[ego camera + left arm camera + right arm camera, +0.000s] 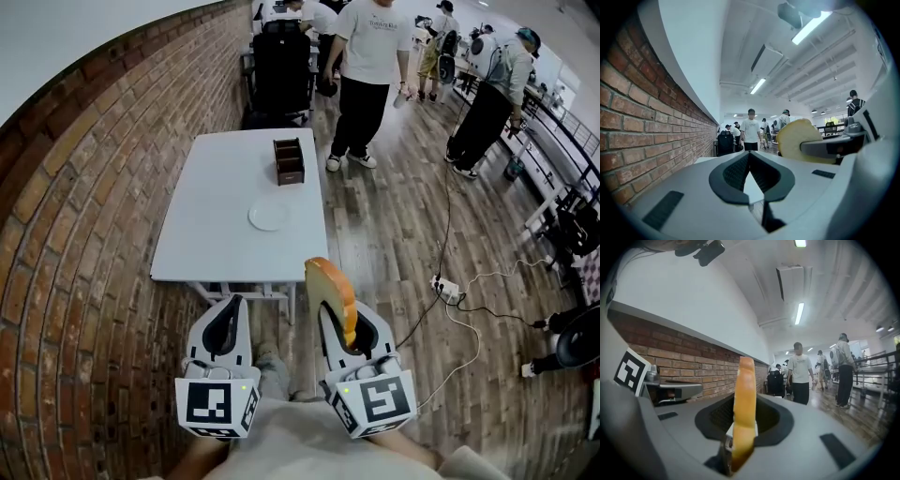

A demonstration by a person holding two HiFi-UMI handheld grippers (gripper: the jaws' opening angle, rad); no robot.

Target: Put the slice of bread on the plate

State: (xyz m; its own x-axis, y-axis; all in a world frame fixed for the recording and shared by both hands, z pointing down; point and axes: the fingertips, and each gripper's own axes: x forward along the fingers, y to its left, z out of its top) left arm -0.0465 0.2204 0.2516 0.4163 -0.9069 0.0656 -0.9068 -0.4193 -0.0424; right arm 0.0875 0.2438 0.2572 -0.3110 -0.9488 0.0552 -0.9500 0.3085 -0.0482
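The slice of bread (331,287) has a pale face and a golden-brown crust. It stands on edge in my right gripper (325,307), which is shut on it, below the near edge of the white table (202,234). In the right gripper view the bread (744,394) rises edge-on between the dark pads of the right gripper (742,425). The round white plate (269,216) lies bare on the table, ahead of the bread. My left gripper (232,305) hangs beside the right one, shut and with nothing in it. In the left gripper view the bread (794,138) shows to the right of the left gripper (749,157).
A brown wooden box (289,161) stands on the table beyond the plate. A brick wall (84,216) runs along the left. A black chair (281,70) stands at the table's far end, and people (368,66) stand nearby. A power strip (446,288) and cables lie on the wooden floor.
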